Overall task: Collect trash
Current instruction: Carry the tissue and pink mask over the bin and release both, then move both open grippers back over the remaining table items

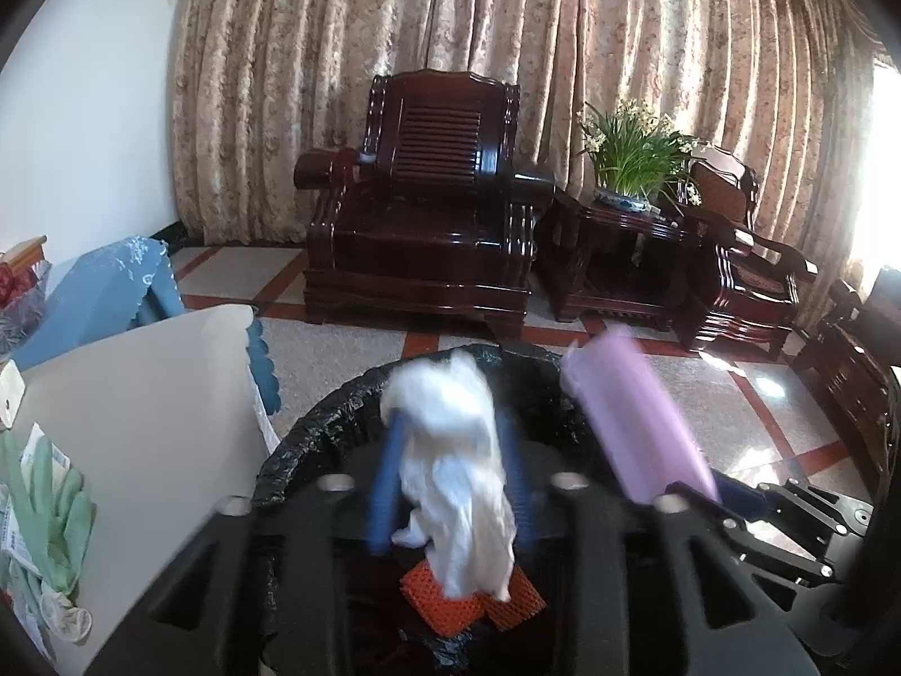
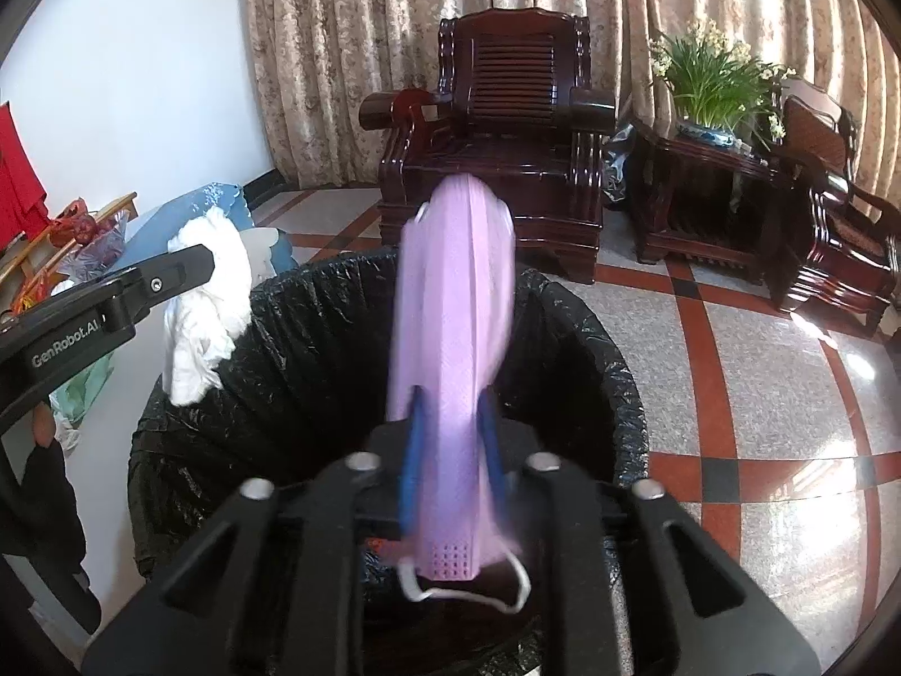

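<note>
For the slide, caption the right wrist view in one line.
Right gripper, jaws parted around a pink face mask, above a black-lined trash bin; left gripper alongside with crumpled white tissue.

Black plastic grippers with blue fingers (image 2: pixel 409 467), silver screws (one arm printed "GenRobot.AI"), dark sleeve (image 2: pixel 42 512).

Daylight was admitted through the curtains (image 1: pixel 507 28), with glare cast on the floor (image 2: pixel 816 394). The white tissue (image 1: pixel 450 450) and pink mask (image 2: pixel 450 338) were motion-blurred. Edges were bent and darkly vignetted.
</note>
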A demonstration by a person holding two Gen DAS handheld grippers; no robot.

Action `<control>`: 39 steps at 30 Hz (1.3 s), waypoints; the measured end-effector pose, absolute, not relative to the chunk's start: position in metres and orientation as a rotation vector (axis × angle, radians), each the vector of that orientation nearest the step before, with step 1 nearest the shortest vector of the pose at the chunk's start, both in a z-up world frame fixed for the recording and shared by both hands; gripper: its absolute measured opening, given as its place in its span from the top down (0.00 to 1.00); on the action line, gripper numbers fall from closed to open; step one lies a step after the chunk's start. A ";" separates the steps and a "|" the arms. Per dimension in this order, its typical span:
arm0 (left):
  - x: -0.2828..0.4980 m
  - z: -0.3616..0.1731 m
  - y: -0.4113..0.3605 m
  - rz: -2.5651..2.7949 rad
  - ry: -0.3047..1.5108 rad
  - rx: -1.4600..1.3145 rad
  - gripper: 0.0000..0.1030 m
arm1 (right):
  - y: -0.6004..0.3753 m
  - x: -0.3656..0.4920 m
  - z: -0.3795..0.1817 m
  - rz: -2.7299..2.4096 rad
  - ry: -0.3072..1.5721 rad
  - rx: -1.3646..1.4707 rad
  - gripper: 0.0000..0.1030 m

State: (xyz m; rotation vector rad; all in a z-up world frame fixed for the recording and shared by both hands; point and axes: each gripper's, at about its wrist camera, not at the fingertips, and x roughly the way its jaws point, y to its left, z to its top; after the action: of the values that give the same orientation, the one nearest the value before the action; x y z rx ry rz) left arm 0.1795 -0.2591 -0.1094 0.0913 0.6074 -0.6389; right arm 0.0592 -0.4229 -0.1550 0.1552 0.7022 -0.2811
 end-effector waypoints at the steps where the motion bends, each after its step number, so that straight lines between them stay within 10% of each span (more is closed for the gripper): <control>1: 0.180 -0.109 -0.257 -0.639 0.610 0.087 0.56 | -0.423 0.058 -0.155 -0.288 0.700 0.153 0.63; 6: 0.182 -0.101 -0.241 -0.620 0.601 0.054 0.46 | -0.420 0.051 -0.148 -0.328 0.671 0.149 0.12; 9: 0.181 -0.092 -0.227 -0.599 0.573 0.047 0.36 | -0.412 0.048 -0.140 -0.322 0.656 0.141 0.06; 39: 0.144 -0.079 0.063 -0.002 0.449 -0.008 0.24 | -0.192 0.119 -0.101 0.076 0.550 0.050 0.05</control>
State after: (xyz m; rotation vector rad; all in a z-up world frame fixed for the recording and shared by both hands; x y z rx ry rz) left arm 0.1443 0.0634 -0.0792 -0.0082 0.4487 -0.0021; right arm 0.1188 -0.1919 -0.1014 0.0496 0.5495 0.0762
